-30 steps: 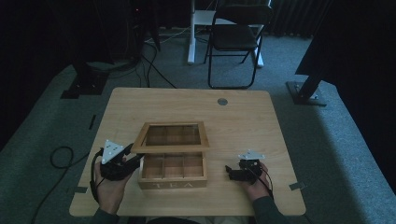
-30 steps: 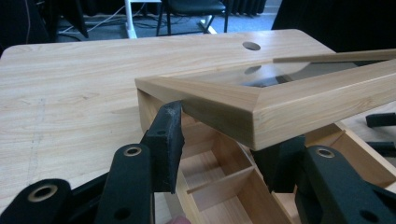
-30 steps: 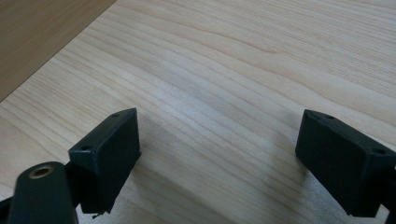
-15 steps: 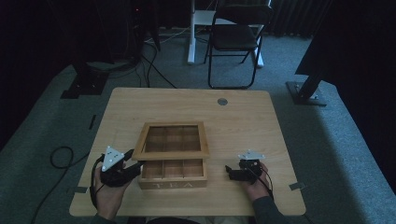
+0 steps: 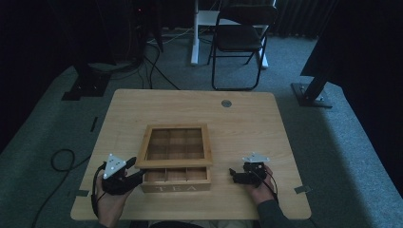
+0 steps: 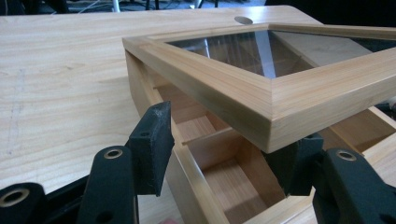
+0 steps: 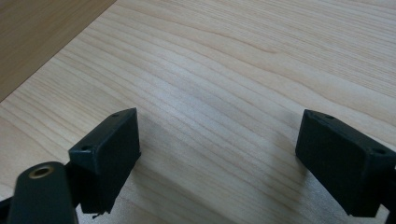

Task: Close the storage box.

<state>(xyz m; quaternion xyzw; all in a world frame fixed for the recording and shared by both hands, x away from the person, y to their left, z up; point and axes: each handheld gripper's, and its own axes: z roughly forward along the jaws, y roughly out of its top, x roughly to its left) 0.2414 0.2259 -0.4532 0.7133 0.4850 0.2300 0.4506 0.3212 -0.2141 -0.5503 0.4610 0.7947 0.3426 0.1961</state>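
A wooden tea box (image 5: 176, 187) with "TEA" on its front stands at the table's front middle. Its glass-paned lid (image 5: 174, 164) is hinged at the back and hangs partly raised over the compartments. My left gripper (image 5: 137, 174) is at the box's front left corner and is open. In the left gripper view one jaw stands outside the box wall (image 6: 187, 177), while the other sits inside, under the lid's corner (image 6: 271, 116). My right gripper (image 5: 234, 175) rests open on bare table (image 7: 224, 84) to the right of the box, holding nothing.
A round cable grommet (image 5: 226, 103) sits near the table's far edge (image 5: 190, 92). Beyond the table stand a folding chair (image 5: 237, 38) and dark stand bases (image 5: 311, 95), with cables (image 5: 62, 159) on the carpet at the left.
The lid's front edge has come down toward the box, leaving less of the compartments exposed. My left gripper has drawn slightly toward the person. The right gripper has stayed still.
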